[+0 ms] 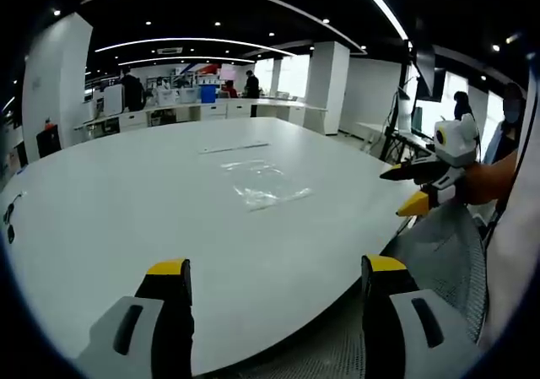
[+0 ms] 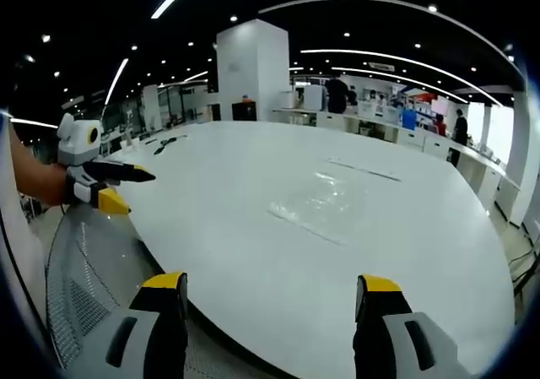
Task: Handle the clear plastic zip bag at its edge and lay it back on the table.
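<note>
The left gripper (image 1: pixel 277 279) is seen in the left gripper view with its yellow-tipped jaws spread wide and nothing between them, held over the near edge of the white counter (image 1: pixel 126 202). In the right gripper view the right gripper (image 2: pixel 272 295) is likewise spread apart and empty, also above the counter's near edge.

Each gripper is recorded in the other's view: the right gripper at the right side of the left gripper view, the left gripper at the left side of the right gripper view, each carried by a bare forearm and held off the counter's edge. A grey mesh chair back (image 1: pixel 447 252) is noted beneath them.

The clear plastic zip bag (image 1: pixel 263 185) lies flat on the counter, near its middle, well apart from both grippers and untouched. Just beyond it a thin narrow strip (image 1: pixel 234 148) lies on the surface. A small dark item (image 2: pixel 166 142) rests near the counter's far-left edge; its nature cannot be told.

In the background, desks (image 1: pixel 202 107), white pillars (image 2: pixel 252 71) and several standing people are observed under curved ceiling lights.
</note>
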